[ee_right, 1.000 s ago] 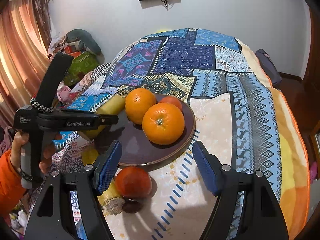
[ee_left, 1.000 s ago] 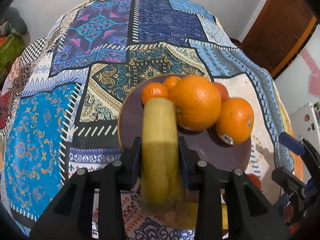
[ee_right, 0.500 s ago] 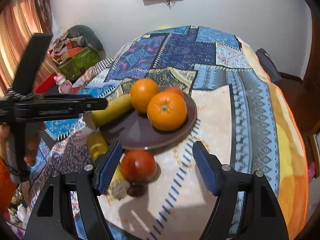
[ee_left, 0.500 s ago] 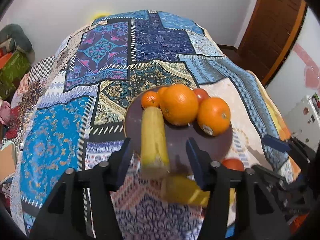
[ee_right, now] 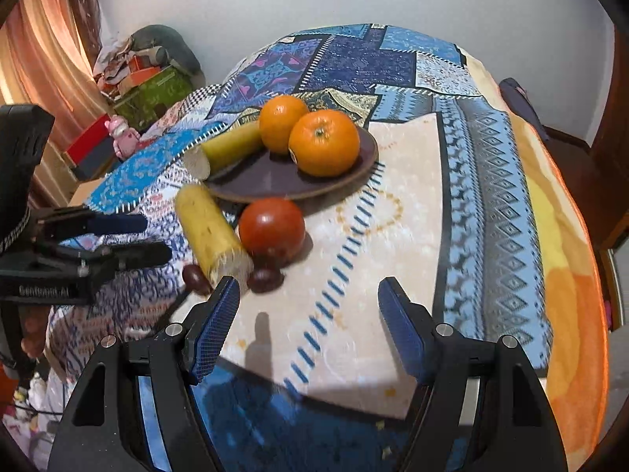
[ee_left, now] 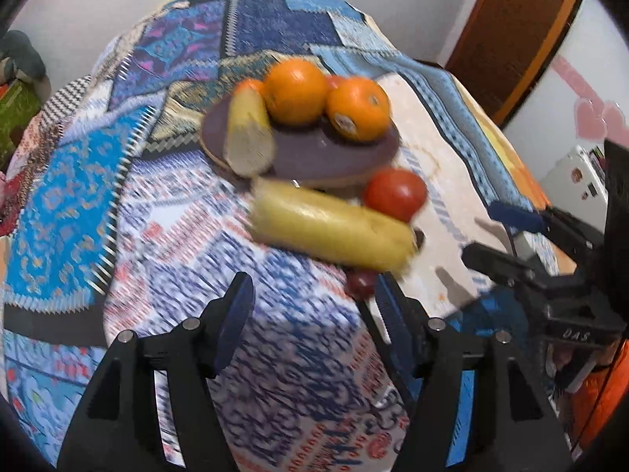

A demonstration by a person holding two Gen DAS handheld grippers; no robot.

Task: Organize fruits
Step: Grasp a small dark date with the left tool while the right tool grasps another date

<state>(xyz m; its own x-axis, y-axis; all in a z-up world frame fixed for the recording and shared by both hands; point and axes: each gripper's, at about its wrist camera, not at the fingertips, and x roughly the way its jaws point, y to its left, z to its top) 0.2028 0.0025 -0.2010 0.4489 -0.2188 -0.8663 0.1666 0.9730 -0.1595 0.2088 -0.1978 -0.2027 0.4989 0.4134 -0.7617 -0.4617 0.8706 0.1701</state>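
Left wrist view: left gripper (ee_left: 312, 301) has jaws spread apart, nothing between them, hovering over the patterned cloth (ee_left: 70, 196) short of the fruit. Brown plate (ee_left: 314, 153) carries two oranges (ee_left: 295, 91), a smaller orange fruit behind them, and a yellow banana piece (ee_left: 247, 133) whose cut end overhangs the near rim. A second banana piece (ee_left: 330, 230) lies on the cloth just in front of the plate, a red tomato (ee_left: 394, 194) touching its far side. A small dark fruit (ee_left: 361, 282) sits near the right finger; frame is motion-blurred.

Right wrist view: right gripper (ee_right: 308, 303) jaws wide apart, empty, held above the cloth. Tomato (ee_right: 272, 227) sits just beside the plate (ee_right: 367, 157); two dark round fruits (ee_right: 265, 278) flank the cut end of the loose banana piece (ee_right: 212, 236)
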